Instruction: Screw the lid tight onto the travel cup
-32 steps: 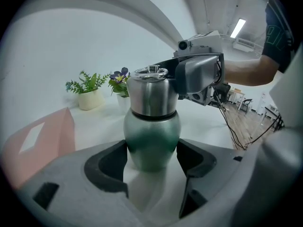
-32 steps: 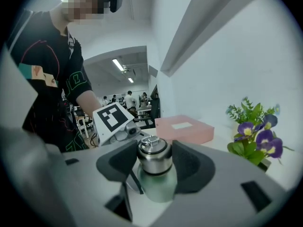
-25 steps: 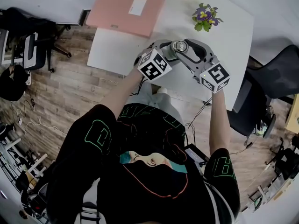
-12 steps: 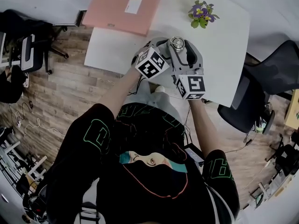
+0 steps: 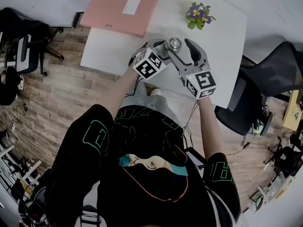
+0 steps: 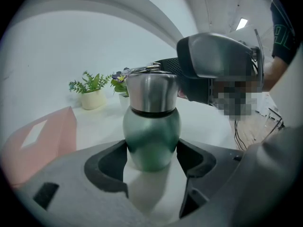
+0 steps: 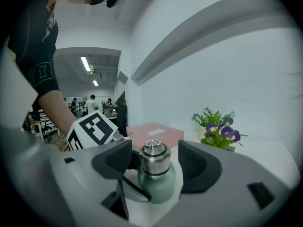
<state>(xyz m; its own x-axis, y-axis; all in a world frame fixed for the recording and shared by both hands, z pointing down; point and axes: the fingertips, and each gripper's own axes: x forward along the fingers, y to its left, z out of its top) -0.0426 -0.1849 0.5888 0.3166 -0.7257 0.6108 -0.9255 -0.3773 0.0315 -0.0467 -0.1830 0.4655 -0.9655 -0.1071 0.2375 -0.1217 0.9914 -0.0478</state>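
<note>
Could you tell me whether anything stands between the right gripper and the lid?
Nothing visible does: the lid stands between the fingers of the right gripper, which have just been opening. The left gripper holds the cup.

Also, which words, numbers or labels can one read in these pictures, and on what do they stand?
None can be read for certain.
White label on the flat pink folder: too small.
Green outline print on the black sleeve: unclear.
Two black-and-white marker cubes: patterns only.
Green steel travel cup: no print shows.

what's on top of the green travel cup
A steel lid with a small ring on its top sits on the green cup. The lid covers the mouth, so the inside cannot be seen.
</note>
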